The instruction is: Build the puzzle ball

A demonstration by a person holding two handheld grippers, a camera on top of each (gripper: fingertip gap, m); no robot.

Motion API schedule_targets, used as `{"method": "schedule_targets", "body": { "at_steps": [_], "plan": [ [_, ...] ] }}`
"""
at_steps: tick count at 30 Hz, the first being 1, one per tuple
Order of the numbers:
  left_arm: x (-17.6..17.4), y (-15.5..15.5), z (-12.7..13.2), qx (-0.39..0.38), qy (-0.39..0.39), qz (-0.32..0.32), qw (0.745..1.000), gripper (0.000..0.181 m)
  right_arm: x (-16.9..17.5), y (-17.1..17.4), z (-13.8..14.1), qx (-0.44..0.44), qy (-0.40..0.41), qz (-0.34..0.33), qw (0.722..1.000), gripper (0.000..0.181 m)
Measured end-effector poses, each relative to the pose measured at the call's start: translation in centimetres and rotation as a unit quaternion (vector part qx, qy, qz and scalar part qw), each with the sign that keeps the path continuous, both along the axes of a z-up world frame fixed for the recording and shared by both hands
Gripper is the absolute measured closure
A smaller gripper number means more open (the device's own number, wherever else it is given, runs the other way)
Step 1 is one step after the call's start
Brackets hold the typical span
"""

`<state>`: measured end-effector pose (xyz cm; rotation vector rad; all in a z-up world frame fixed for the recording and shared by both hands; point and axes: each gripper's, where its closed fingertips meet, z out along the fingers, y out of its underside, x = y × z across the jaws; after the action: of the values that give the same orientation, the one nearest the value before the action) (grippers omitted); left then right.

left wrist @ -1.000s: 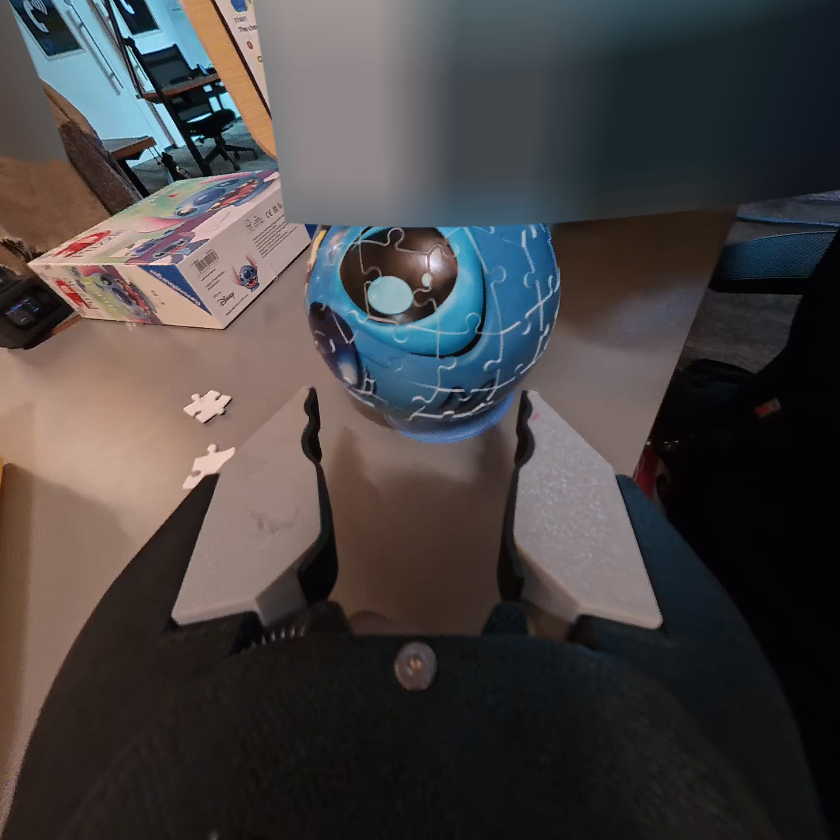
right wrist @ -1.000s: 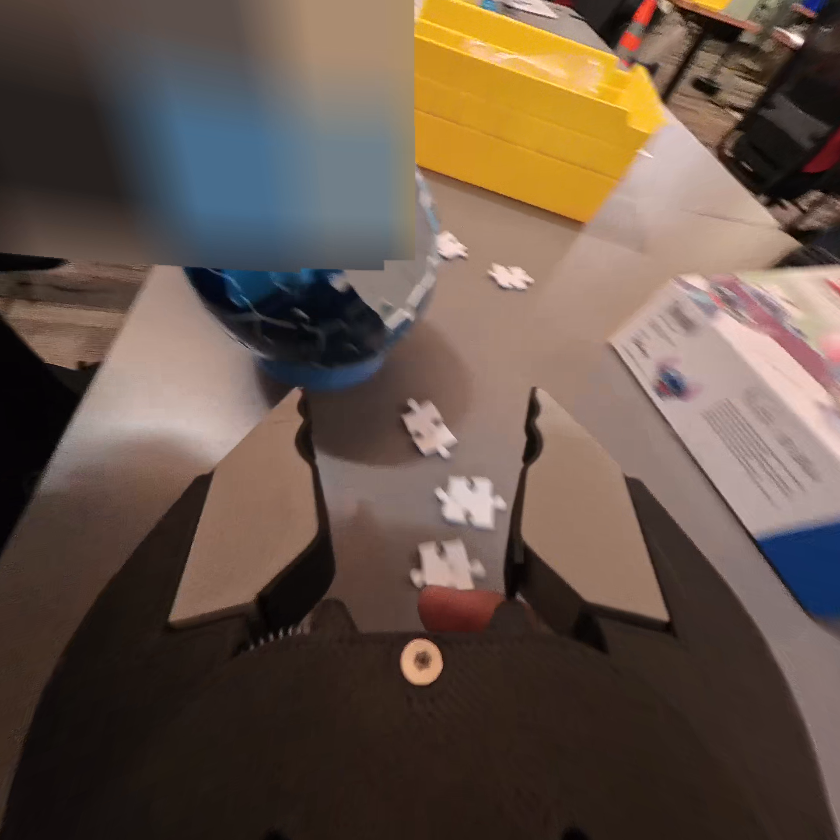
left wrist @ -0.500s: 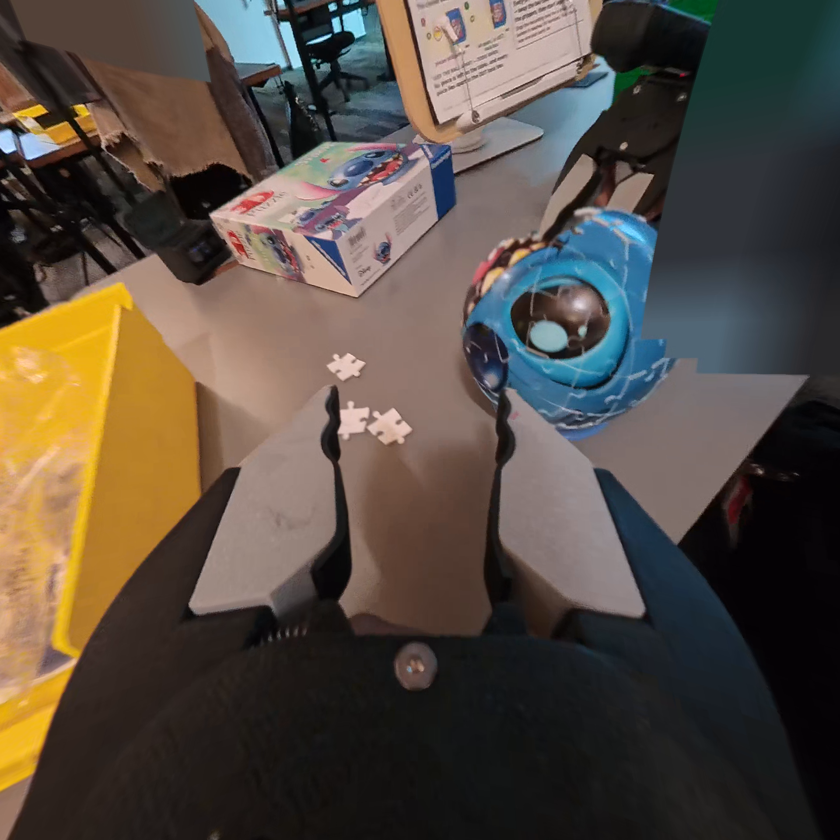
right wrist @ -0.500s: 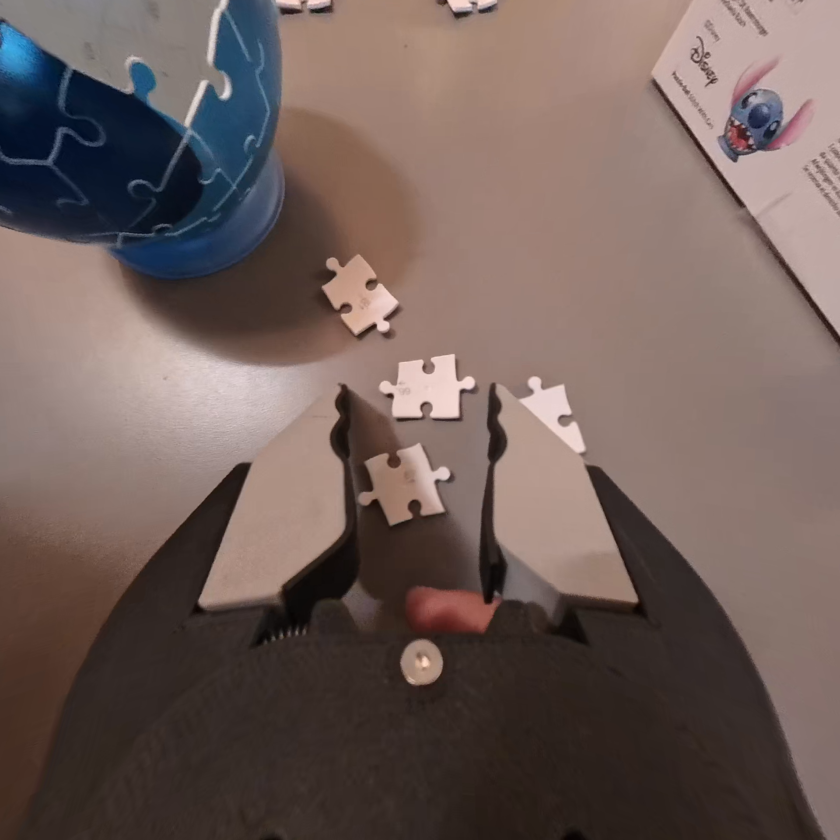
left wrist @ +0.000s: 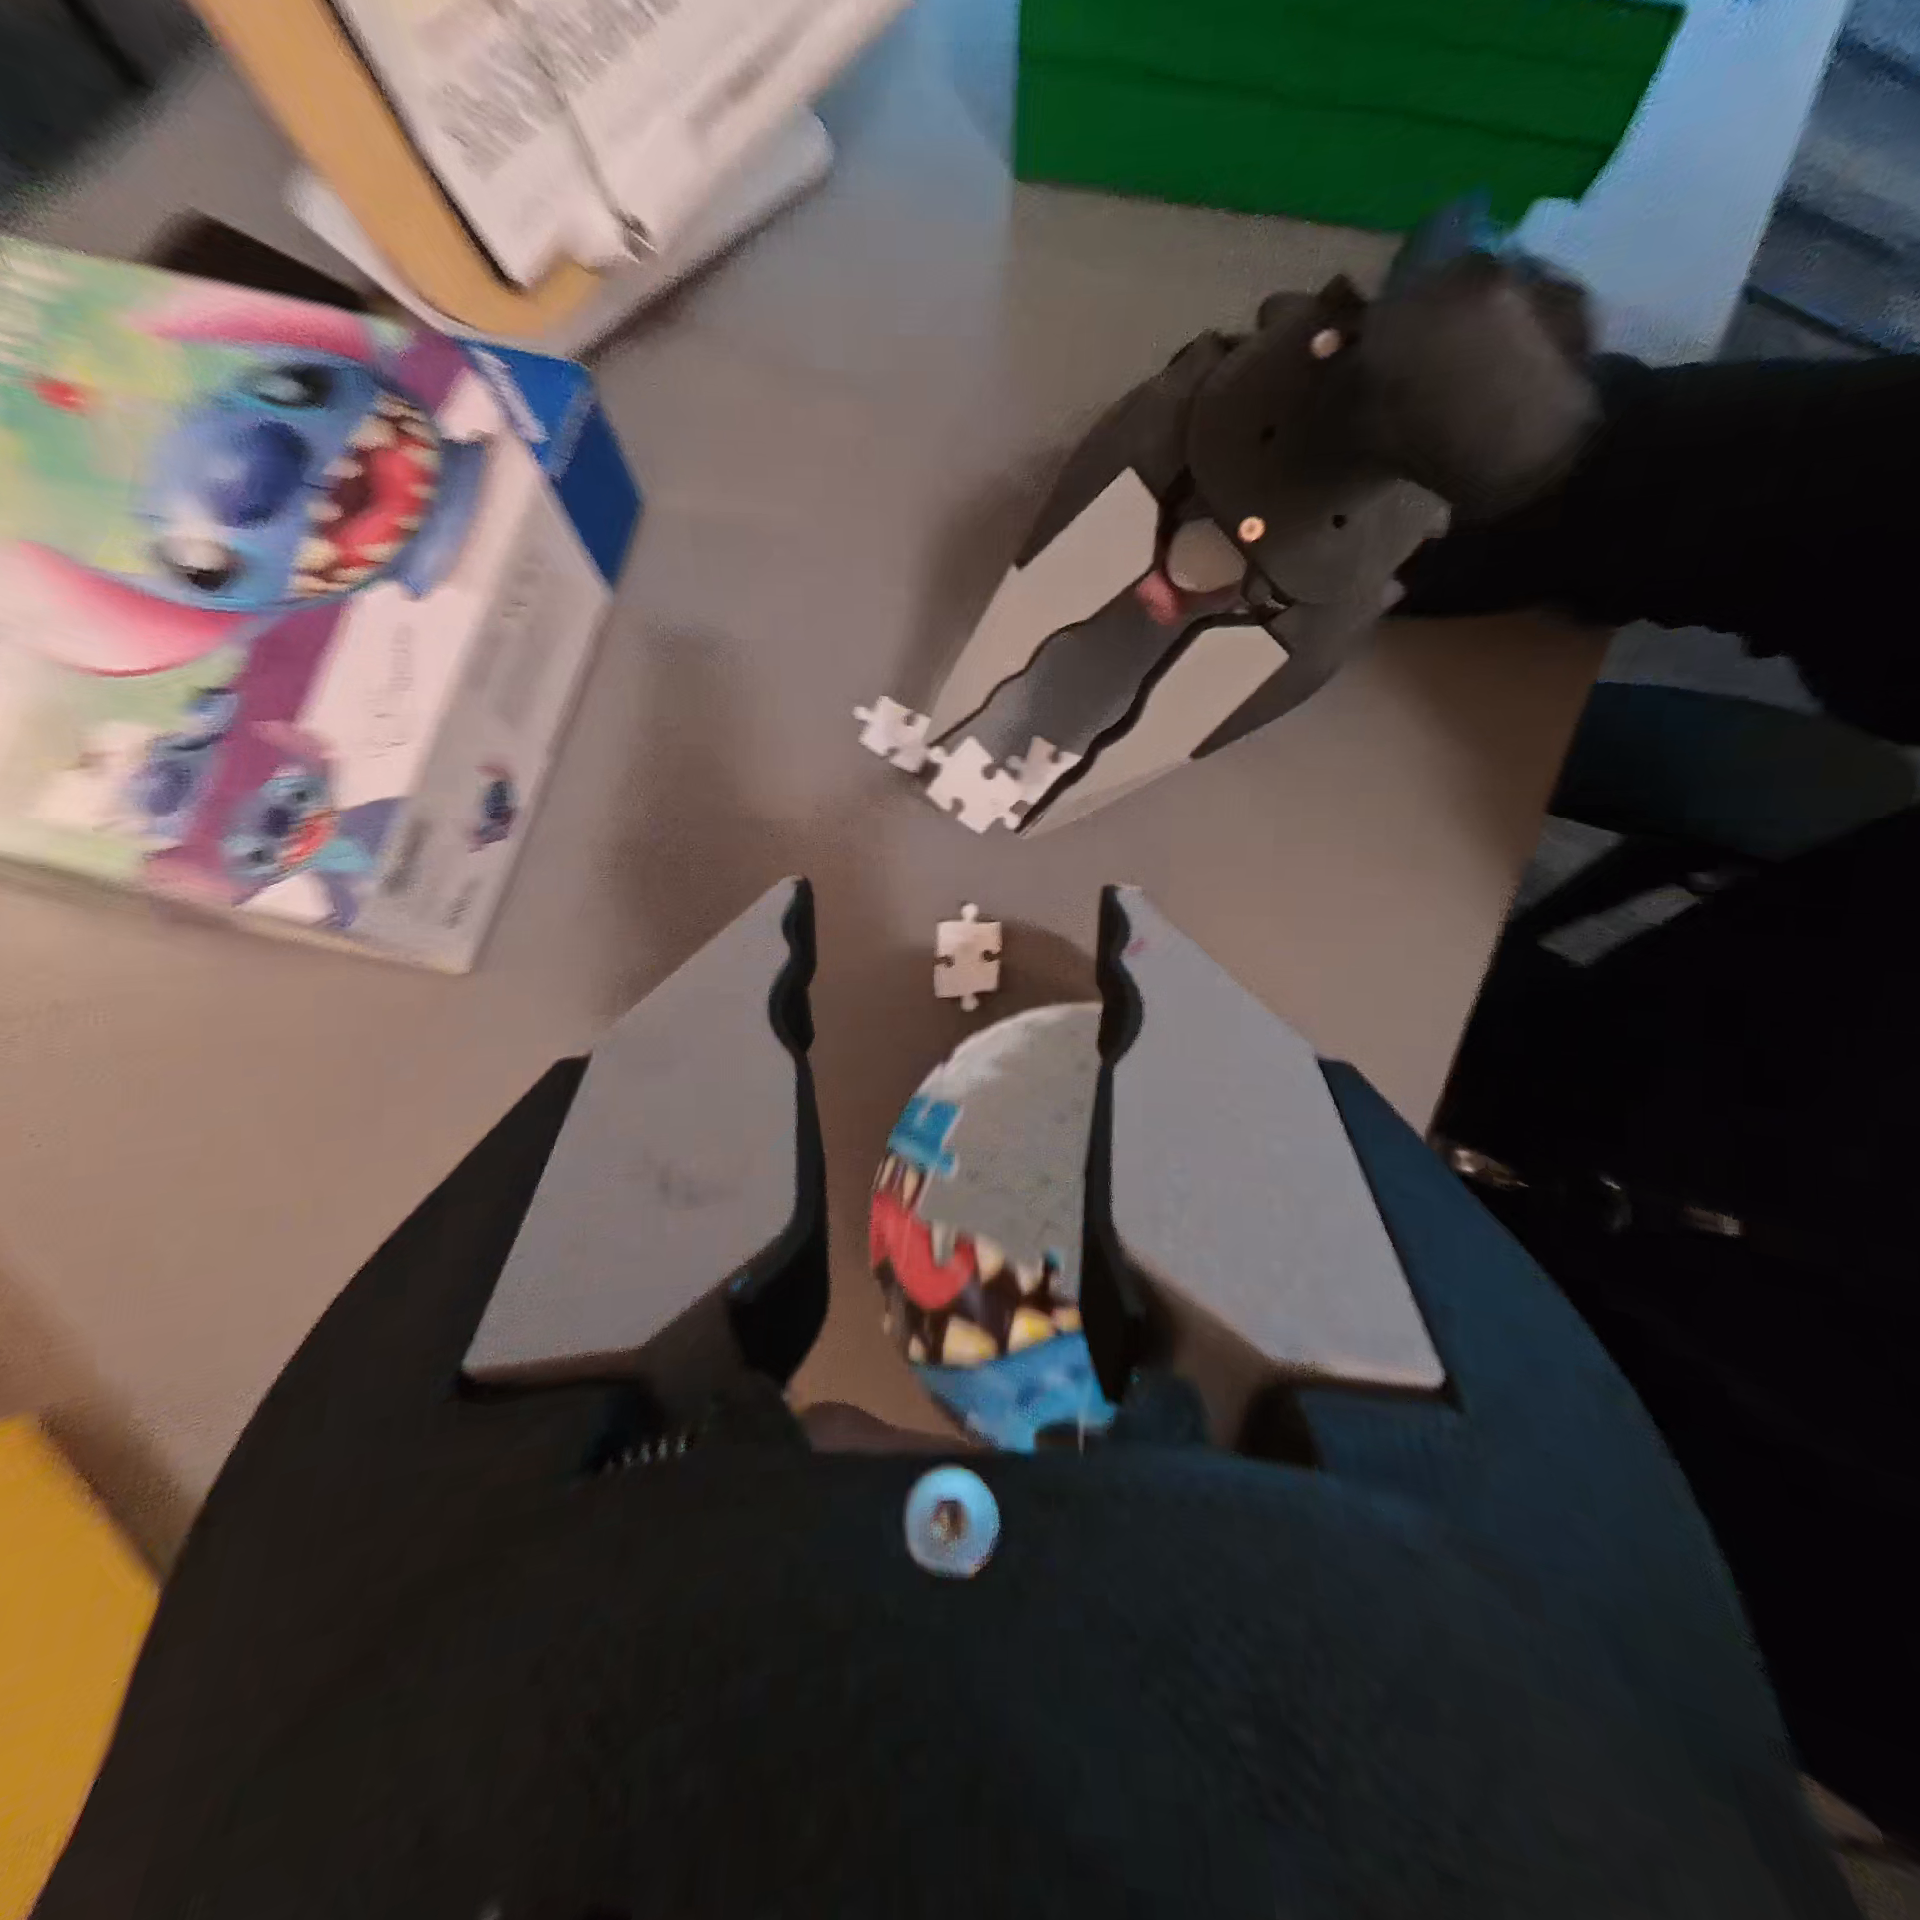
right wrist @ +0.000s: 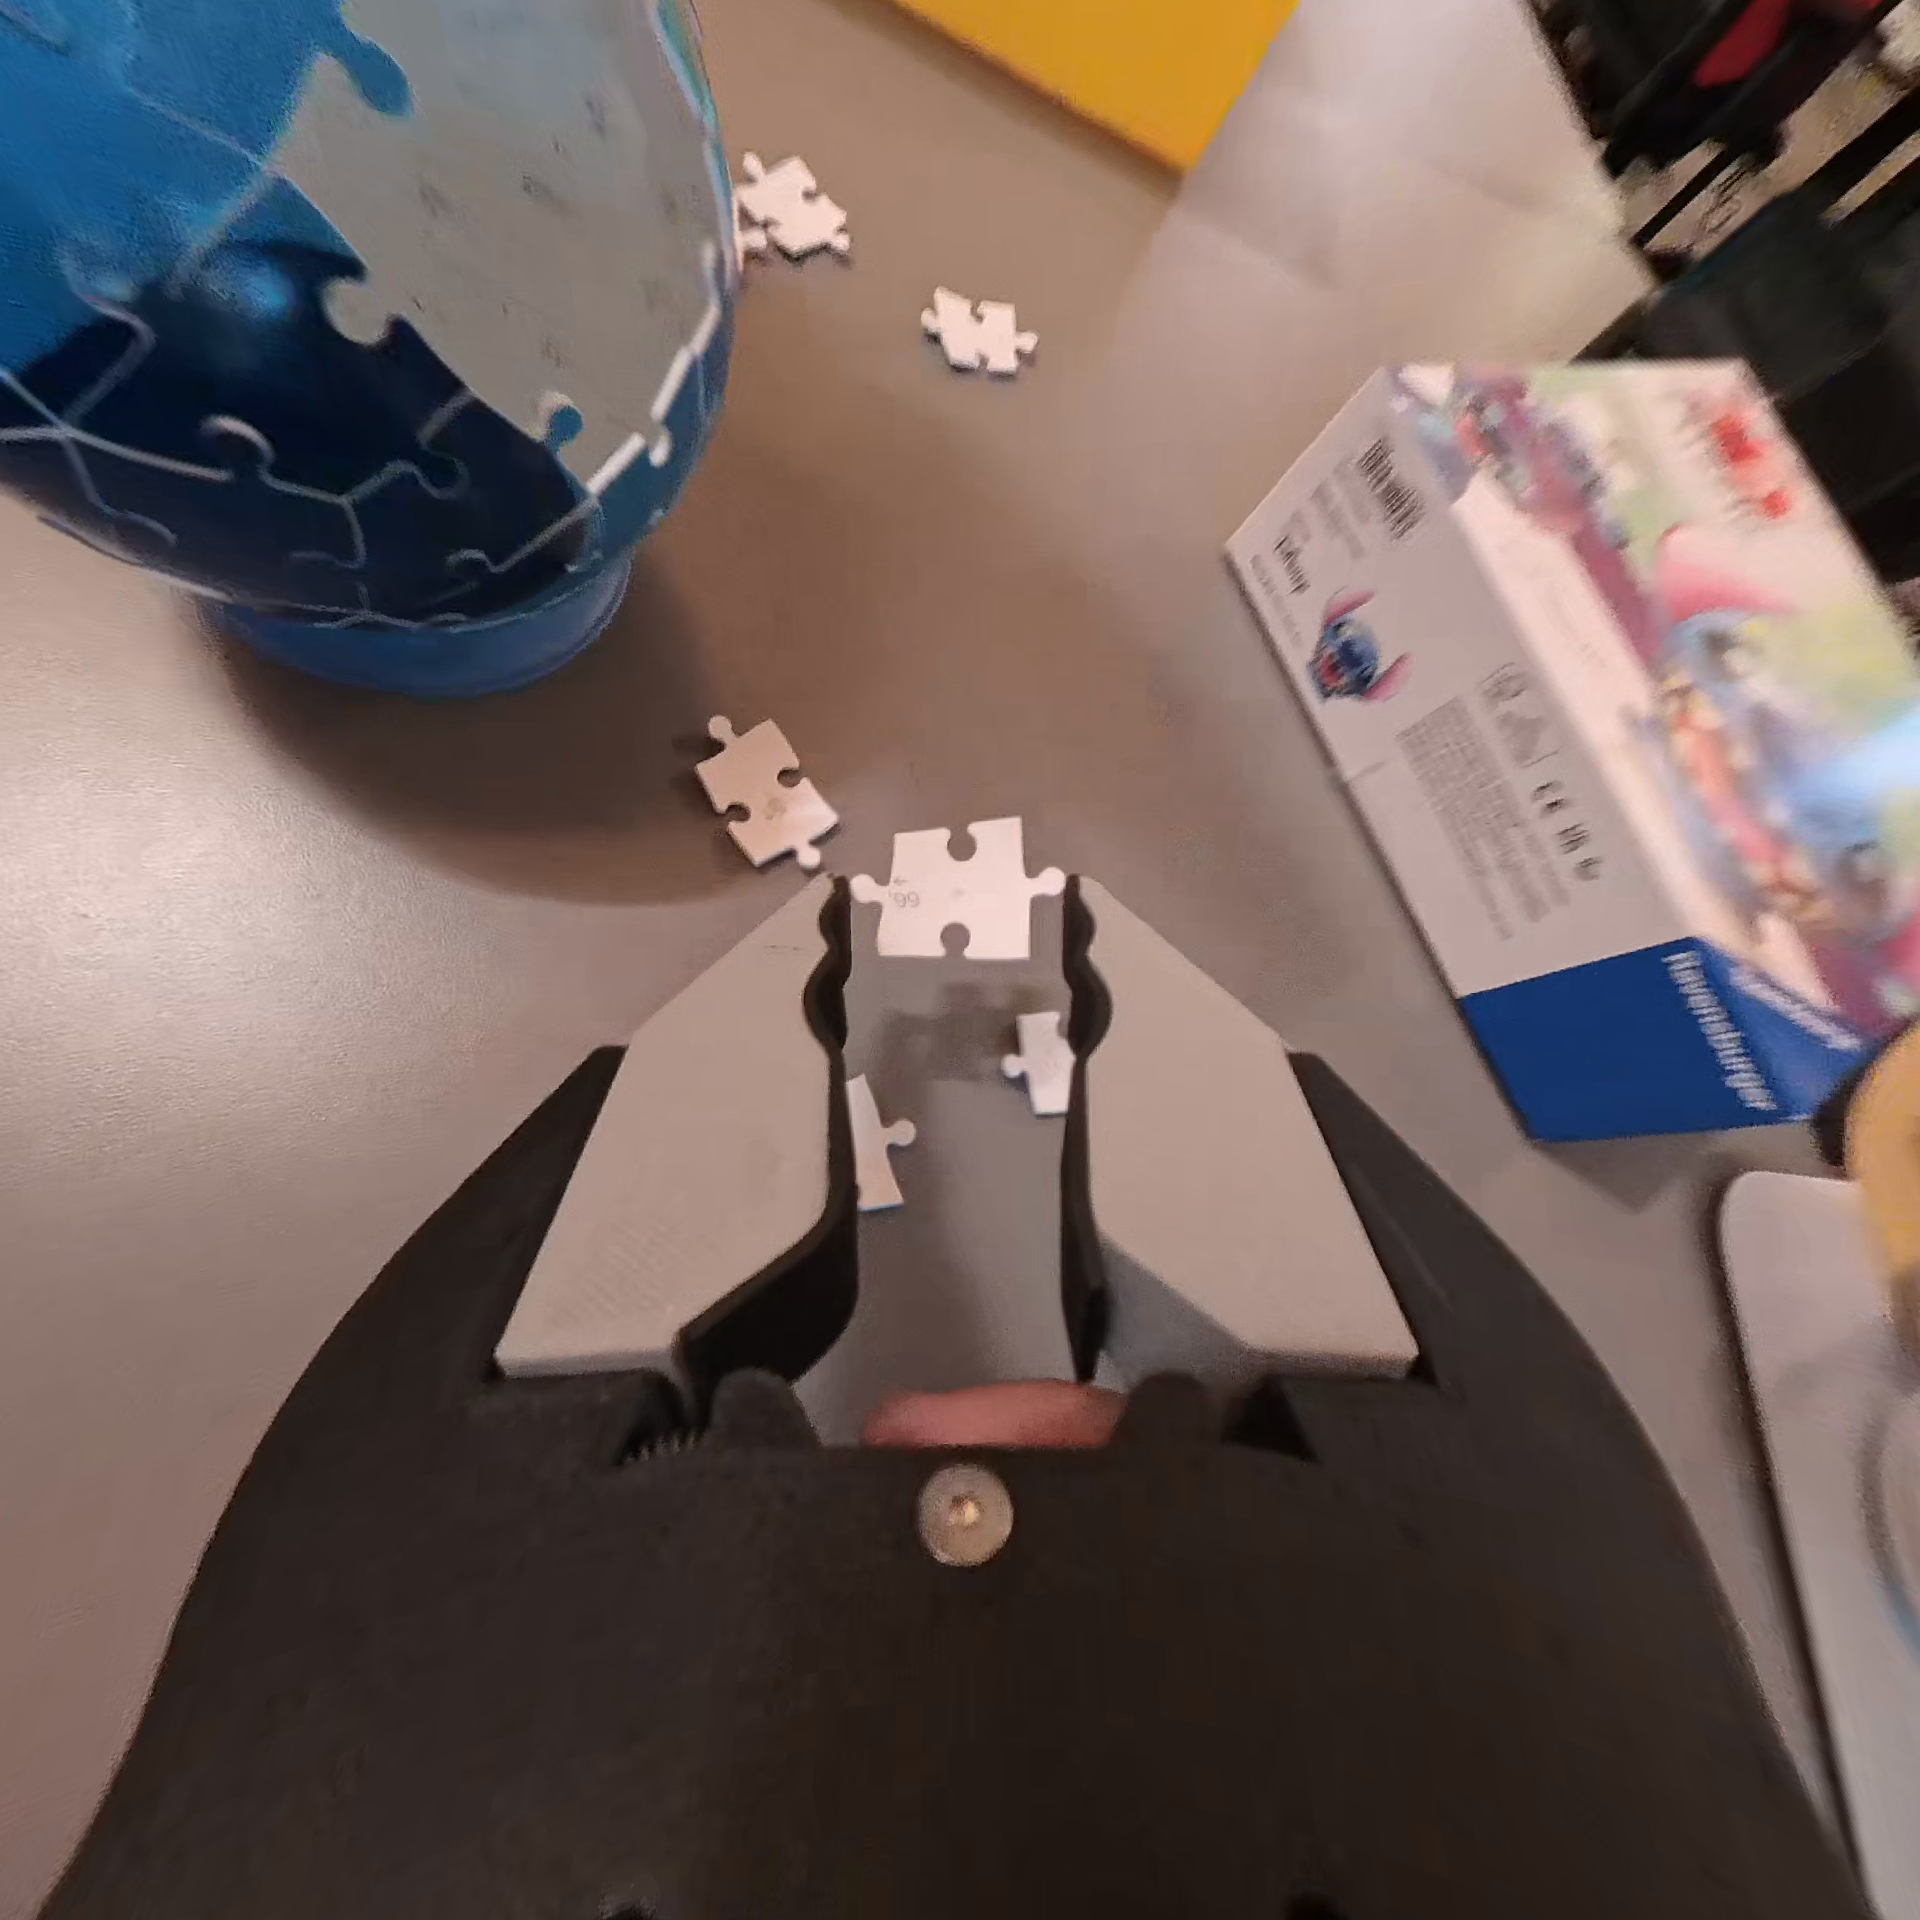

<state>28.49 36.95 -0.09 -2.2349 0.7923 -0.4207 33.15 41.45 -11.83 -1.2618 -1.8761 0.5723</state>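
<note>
The right gripper (right wrist: 956, 894) has its jaws partly apart with a white puzzle piece (right wrist: 956, 888) spanning the gap at the tips; its tabs reach both fingertips, and a blurred shadow lies on the grey table (right wrist: 260, 987) beneath it, so the piece looks pinched and raised. Two more loose pieces (right wrist: 1042, 1060) show between the fingers, partly hidden by them, and another piece (right wrist: 769, 790) lies just beyond the tips on the left. The puzzle ball (right wrist: 343, 343), blue and unfinished, stands far left on its blue base, its top cut off by the frame. The puzzle box (right wrist: 1621, 727) lies to the right, blurred.

The left gripper (left wrist: 951, 914) is open and holds nothing. It hangs above the ball (left wrist: 987, 1216), whose toothed mouth and grey opening show between the fingers, the rest hidden behind them. A single white piece (left wrist: 966, 954) lies just past the ball. Farther off, the right gripper (left wrist: 1008, 790) tips down among pieces. This view is smeared.
</note>
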Motion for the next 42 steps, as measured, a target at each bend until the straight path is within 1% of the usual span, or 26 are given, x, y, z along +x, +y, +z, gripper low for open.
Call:
{"method": "schedule_targets", "body": {
  "at_steps": [2,4,6,8,12,13,15,16,17,19,20,21,22,23,25,26,27,29,31,33,35,40,41,42],
  "plan": [
    [1.7,1.9,-1.9,-0.064,0.015,-0.026,0.998,0.128,0.2,-0.3,1.2,0.021,0.025,0.0,0.999,0.143],
    [2.7,3.3,-4.1,-0.113,0.039,-0.043,0.992,0.129,0.6,-0.3,2.1,0.049,0.041,-0.005,0.998,0.143],
    [4.1,3.6,-6.0,-0.172,0.028,-0.064,0.983,0.134,1.0,-0.1,2.6,0.07,0.052,-0.011,0.996,0.143],
    [5.5,3.9,-7.1,-0.21,0.008,-0.083,0.974,0.137,1.3,-0.1,2.9,0.075,0.058,-0.01,0.995,0.143],
    [7.0,4.9,-8.5,-0.232,0.001,-0.102,0.967,0.147,1.7,-0.1,3.5,0.078,0.068,-0.009,0.995,0.143],
    [7.3,5.0,-8.8,-0.236,0.0,-0.107,0.966,0.153,1.8,0.0,3.7,0.082,0.071,-0.011,0.994,0.143],
    [8.2,4.8,-8.8,-0.245,-0.021,-0.123,0.961,0.176,2.1,0.2,3.7,0.087,0.068,-0.014,0.994,0.143],
    [8.3,5.0,-8.9,-0.238,-0.015,-0.129,0.962,0.177,2.3,0.4,3.6,0.091,0.067,-0.016,0.993,0.143],
    [8.2,4.9,-9.1,-0.229,-0.001,-0.139,0.963,0.181,2.4,0.7,3.5,0.096,0.068,-0.018,0.993,0.144],
    [7.4,5.6,-9.5,-0.196,0.035,-0.134,0.971,0.181,3.1,1.4,4.1,0.101,0.077,-0.022,0.992,0.179],
    [7.3,5.8,-9.2,-0.184,0.029,-0.131,0.974,0.181,3.4,1.7,5.0,0.08,0.096,-0.027,0.992,0.181],
    [7.3,5.9,-8.7,-0.172,0.017,-0.132,0.976,0.181,3.7,1.9,5.9,0.039,0.116,-0.03,0.992,0.179],
    [7.3,6.0,-7.9,-0.149,0.007,-0.138,0.979,0.181,4.0,2.1,6.8,-0.011,0.134,-0.033,0.99,0.172],
    [7.5,6.1,-7.0,-0.116,-0.004,-0.144,0.983,0.181,4.2,2.4,7.6,-0.06,0.153,-0.036,0.986,0.169],
    [7.8,5.9,-4.9,-0.07,-0.033,-0.155,0.985,0.181,4.2,2.4,8.7,-0.151,0.183,-0.034,0.971,0.17],
    [8.1,5.7,-3.8,-0.048,-0.052,-0.161,0.984,0.181,4.0,2.0,9.0,-0.193,0.194,-0.019,0.962,0.168],
    [8.3,5.6,-2.9,-0.028,-0.068,-0.164,0.984,0.181,3.7,1.4,9.3,-0.227,0.203,-0.003,0.952,0.165],
    [8.3,5.2,-1.9,-0.006,-0.088,-0.165,0.982,0.181,3.0,0.3,10.1,-0.272,0.216,0.02,0.938,0.167],
    [8.0,4.8,-1.5,0.018,-0.091,-0.164,0.982,0.181,2.3,0.0,10.8,-0.288,0.225,0.022,0.931,0.175],
    [7.6,4.0,-1.0,0.022,-0.107,-0.164,0.98,0.181,1.9,-0.5,11.3,-0.294,0.231,0.033,0.927,0.181],
    [7.0,3.5,-0.8,0.029,-0.112,-0.153,0.981,0.181,1.4,-1.0,11.6,-0.292,0.227,0.039,0.928,0.181],
    [4.3,2.2,-0.5,0.037,-0.088,-0.116,0.989,0.18,-0.8,-2.3,12.2,-0.222,0.18,0.037,0.958,0.181],
    [3.5,1.9,-0.3,0.044,-0.081,-0.108,0.99,0.179,-1.2,-2.5,12.3,-0.203,0.163,0.036,0.965,0.181],
    [2.7,1.4,0.0,0.054,-0.08,-0.106,0.99,0.172,-1.6,-2.6,12.1,-0.184,0.14,0.034,0.972,0.181]
  ]
}}
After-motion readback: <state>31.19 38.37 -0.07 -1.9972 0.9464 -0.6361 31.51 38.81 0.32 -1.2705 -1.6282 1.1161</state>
